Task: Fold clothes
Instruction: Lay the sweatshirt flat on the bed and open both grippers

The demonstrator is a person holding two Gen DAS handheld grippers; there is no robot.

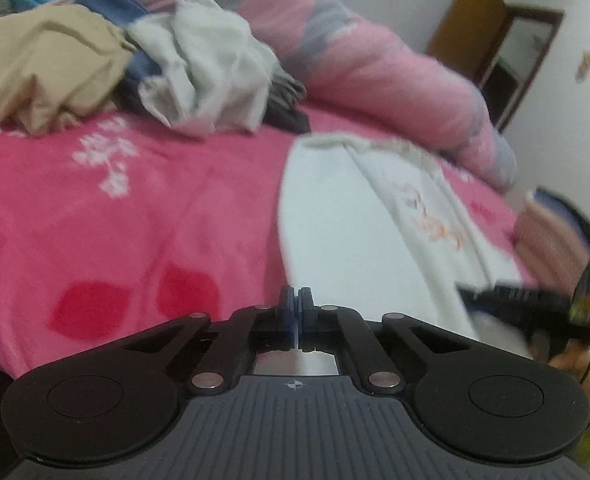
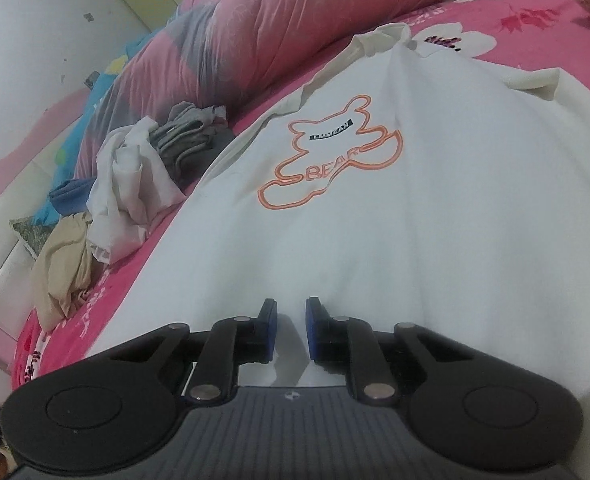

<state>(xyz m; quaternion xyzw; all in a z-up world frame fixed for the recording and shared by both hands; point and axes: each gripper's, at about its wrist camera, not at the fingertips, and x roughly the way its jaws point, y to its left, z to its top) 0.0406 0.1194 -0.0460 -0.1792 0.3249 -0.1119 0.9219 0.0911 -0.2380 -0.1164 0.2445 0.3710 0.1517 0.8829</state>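
Observation:
A white T-shirt (image 2: pixel 395 220) with an orange bear outline printed on it lies spread flat on the pink bedsheet (image 1: pixel 135 216). In the left wrist view the shirt (image 1: pixel 335 220) runs away to the right. My left gripper (image 1: pixel 296 300) sits at the shirt's near left edge, its jaws pressed together on the fabric there. My right gripper (image 2: pixel 291 312) rests low on the shirt's near hem. Its blue pads stand a little apart, and a raised ridge of white cloth lies between them without being pinched.
A heap of unfolded clothes lies at the far left: a tan garment (image 1: pixel 43 68), a crumpled white one (image 1: pixel 211 68), blue and grey pieces. A rolled pink quilt (image 2: pixel 279 28) lines the far side. A brown cabinet (image 1: pixel 491 44) stands by the wall.

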